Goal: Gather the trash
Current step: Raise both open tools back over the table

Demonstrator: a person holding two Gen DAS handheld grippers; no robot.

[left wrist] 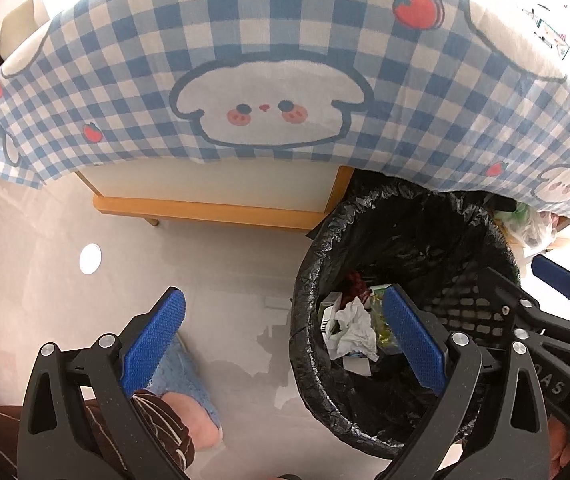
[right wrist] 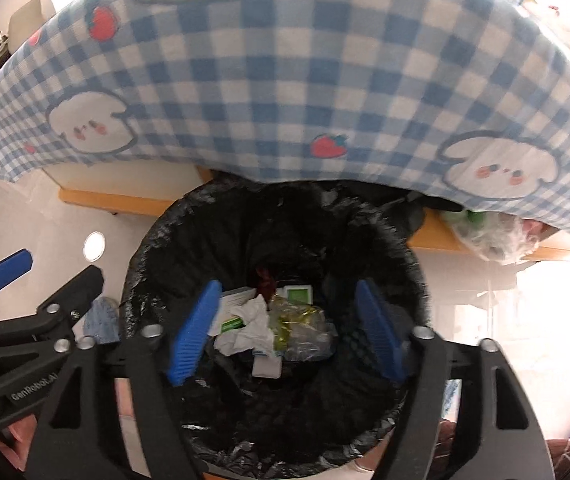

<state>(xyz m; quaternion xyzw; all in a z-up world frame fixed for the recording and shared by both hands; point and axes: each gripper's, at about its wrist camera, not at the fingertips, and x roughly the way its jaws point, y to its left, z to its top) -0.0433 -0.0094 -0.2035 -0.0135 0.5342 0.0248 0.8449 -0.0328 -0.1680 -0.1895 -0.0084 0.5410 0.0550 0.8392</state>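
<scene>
A bin lined with a black bag (left wrist: 305, 280) (right wrist: 137, 264) stands on the floor by the table. Inside lie crumpled white paper (left wrist: 351, 328) (right wrist: 251, 328), a clear wrapper (right wrist: 305, 332), a green and white box (right wrist: 297, 292) and other scraps. My right gripper (right wrist: 289, 332) hangs over the bin's mouth, open, with nothing between its blue pads (right wrist: 197, 332); the trash lies below them. My left gripper (left wrist: 285, 336) is open and empty too, straddling the bin's left rim, with one pad over the floor and one over the bin.
A blue checked cloth (left wrist: 285, 80) with cartoon faces hangs off the wooden table (left wrist: 205, 210) behind the bin. A foot in a blue slipper (left wrist: 181, 380) stands left of the bin. A clear plastic bag (right wrist: 493, 236) lies under the table at right.
</scene>
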